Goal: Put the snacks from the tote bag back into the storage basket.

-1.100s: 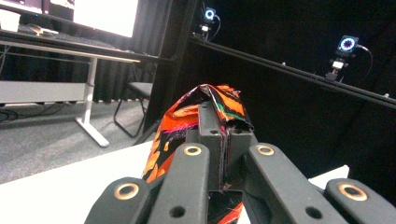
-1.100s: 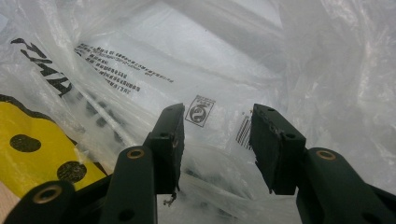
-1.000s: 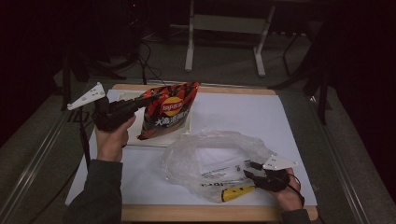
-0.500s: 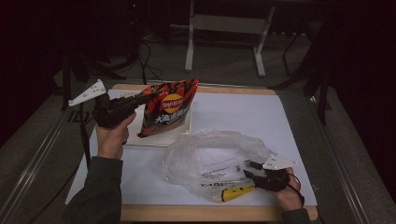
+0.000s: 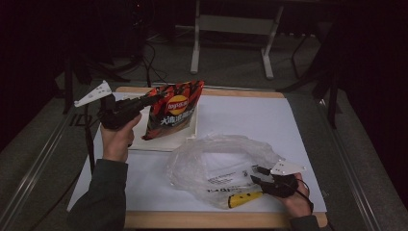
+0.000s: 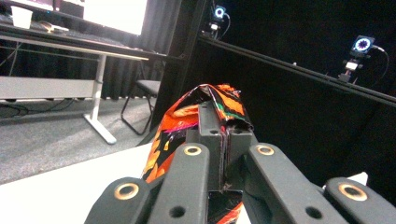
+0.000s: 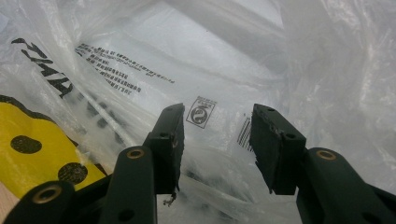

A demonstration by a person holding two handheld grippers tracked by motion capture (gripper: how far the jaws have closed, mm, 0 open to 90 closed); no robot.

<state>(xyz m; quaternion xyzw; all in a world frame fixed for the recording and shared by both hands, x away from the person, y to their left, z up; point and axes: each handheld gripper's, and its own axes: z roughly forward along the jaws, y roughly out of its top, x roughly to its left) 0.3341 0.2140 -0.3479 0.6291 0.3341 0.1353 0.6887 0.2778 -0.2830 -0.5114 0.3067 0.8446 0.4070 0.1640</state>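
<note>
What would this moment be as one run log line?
left gripper: shut on chip bag, lifted | right gripper: open at clear plastic bag mouth | next: likely bag the chips

The chip bag (image 5: 173,115) is red and orange over black, with a round yellow-and-red logo and pale lettering below it; in the left gripper view its top (image 6: 212,105) shows orange, black and touches of pink and green. The plastic bag (image 5: 216,163) is clear and whitish, printed with black text, a small square mark and a barcode (image 7: 243,133), and has a yellow patch with black dots (image 7: 32,154) at its 8 o'clock edge. Both grippers (image 5: 144,102) (image 5: 257,174) are black, each with a pale grey plate. The surface (image 5: 250,115) is white with a light wooden rim.
</note>
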